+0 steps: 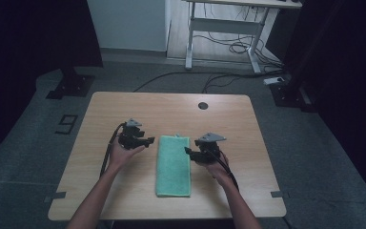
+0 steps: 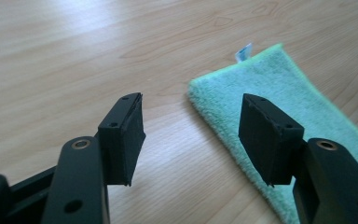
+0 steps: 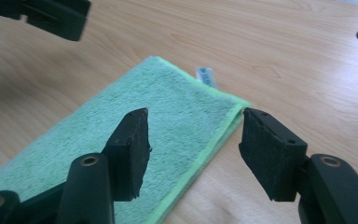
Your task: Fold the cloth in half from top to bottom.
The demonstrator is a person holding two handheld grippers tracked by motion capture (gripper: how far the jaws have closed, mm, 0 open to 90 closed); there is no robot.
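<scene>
While both tools gape, folded green towel (image 1: 174, 164) between, table (image 1: 124, 109) beneath

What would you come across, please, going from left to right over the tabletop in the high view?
left gripper → green towel → right gripper, all on the wooden table.

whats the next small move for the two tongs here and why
Probably lower both tongs onto the far corners of the green towel. The left tongs and right tongs are open, hovering at that end, one per side, gripping nothing yet.
</scene>
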